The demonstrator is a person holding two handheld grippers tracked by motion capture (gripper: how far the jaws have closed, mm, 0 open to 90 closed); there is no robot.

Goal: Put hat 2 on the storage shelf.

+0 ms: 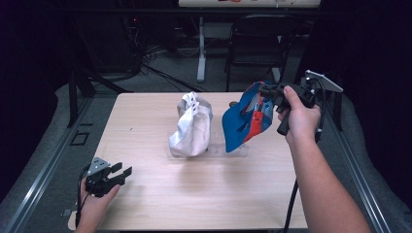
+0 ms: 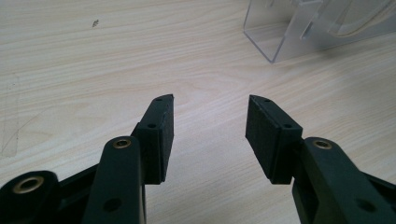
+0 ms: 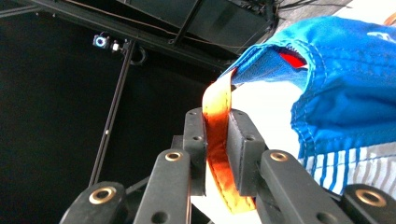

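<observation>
Soft blue cap hangs limp and light from its orange strap, pinched between the right gripper jaws; left gripper gapes empty.

Two caps are on show: one white cap at the middle of the table and one blue and red cap to its right. One clear acrylic stand lies beneath them. Two grippers: left gripper near left, right gripper far right. One black chair stands beyond the table.
</observation>
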